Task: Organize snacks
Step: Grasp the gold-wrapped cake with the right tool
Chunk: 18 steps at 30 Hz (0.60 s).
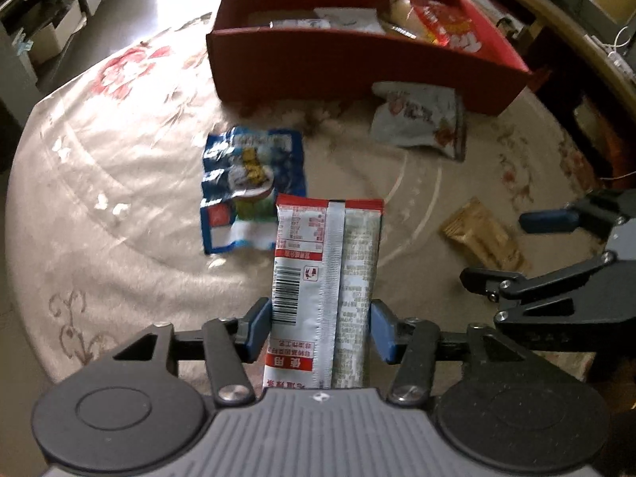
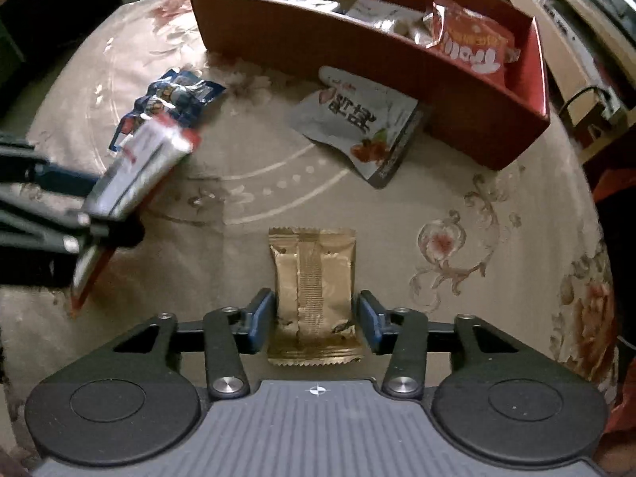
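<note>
My left gripper point(image 1: 322, 328) clasps a long red-and-silver foil sachet point(image 1: 326, 278) for boxing; my right gripper point(image 2: 316, 324), jaws apart, straddles the gold foil snack packet point(image 2: 314, 294). The red cardboard box point(image 2: 397, 91) lies ahead.

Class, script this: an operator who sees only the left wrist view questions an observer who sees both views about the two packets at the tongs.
Operator: Where is the gold packet relative to the right tongs?
Observer: The gold packet lies flat on the tablecloth, seam up, between the pads of the right tongs.
Operator: My camera housing hides the near end of my long packet. What shows there?
Observer: The long packet slants through the left tongs, and its red-edged lower end sticks out below them.
</note>
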### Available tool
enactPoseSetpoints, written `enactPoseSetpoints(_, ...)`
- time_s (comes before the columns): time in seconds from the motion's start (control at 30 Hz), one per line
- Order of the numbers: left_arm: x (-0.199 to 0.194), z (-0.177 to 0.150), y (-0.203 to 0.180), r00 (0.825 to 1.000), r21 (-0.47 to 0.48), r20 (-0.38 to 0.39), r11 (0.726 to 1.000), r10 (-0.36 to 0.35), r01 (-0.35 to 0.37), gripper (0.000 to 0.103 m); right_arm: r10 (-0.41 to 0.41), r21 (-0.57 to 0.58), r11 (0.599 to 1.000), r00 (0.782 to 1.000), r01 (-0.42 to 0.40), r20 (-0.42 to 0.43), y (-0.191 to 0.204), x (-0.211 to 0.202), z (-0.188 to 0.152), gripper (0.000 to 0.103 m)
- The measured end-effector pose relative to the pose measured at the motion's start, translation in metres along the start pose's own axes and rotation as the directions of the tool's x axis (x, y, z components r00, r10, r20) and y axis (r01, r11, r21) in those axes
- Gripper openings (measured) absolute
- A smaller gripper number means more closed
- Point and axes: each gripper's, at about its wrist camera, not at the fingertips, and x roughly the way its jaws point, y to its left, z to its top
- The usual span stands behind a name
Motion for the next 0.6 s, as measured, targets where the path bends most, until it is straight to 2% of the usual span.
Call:
enactPoseSetpoints(0.03, 0.000, -0.002, 0.000, 1.000, -0.003, 0.003, 1.000, 0.008, -0.008, 0.062, -0.003, 0.008, 1.000, 1.000, 0.003, 0.000, 0.001, 0.002, 0.001, 0.082)
enactPoseSetpoints(0.13, 0.002, -0.005, 0.002, 1.000, -0.014, 0.008, 1.000, 0.019, -0.019, 0.069, -0.012, 0.002, 1.000, 1.000, 0.012, 0.017, 0.004, 0.007, 0.001, 0.084)
enactPoseSetpoints(0.17, 0.003, -0.006, 0.002, 1.000, -0.014, 0.012, 1.000, 0.020, -0.020, 0.070, -0.021, 0.000, 1.000, 1.000, 0.021, 0.020, 0.004, 0.009, 0.000, 0.089)
enactPoseSetpoints(0.23, 0.003, -0.008, 0.000, 0.999, -0.007, 0.017, 1.000, 0.029, -0.029, 0.071, -0.036, 0.015, 0.999, 0.999, 0.035, 0.023, 0.002, 0.010, -0.002, 0.093)
enactPoseSetpoints(0.3, 0.003, -0.010, -0.004, 0.999, 0.003, 0.022, 0.999, 0.042, -0.042, 0.072, -0.001, 0.057, 0.998, 1.000, 0.000, 0.022, -0.006, 0.011, -0.003, 0.093)
enactPoseSetpoints(0.37, 0.003, -0.013, -0.008, 0.998, 0.017, 0.023, 0.998, 0.060, -0.060, 0.072, 0.032, 0.106, 0.994, 0.999, -0.033, 0.006, -0.015, 0.015, -0.005, 0.103)
enactPoseSetpoints(0.53, 0.004, -0.017, -0.014, 0.996, 0.015, 0.030, 0.996, 0.088, -0.089, 0.072, 0.012, 0.098, 0.995, 1.000, -0.011, -0.004, -0.012, 0.017, -0.009, 0.103)
enactPoseSetpoints(0.6, 0.003, -0.016, -0.015, 0.994, 0.008, 0.035, 0.994, 0.107, -0.107, 0.064, 0.009, 0.090, 0.996, 1.000, -0.008, -0.010, -0.013, 0.015, -0.012, 0.102)
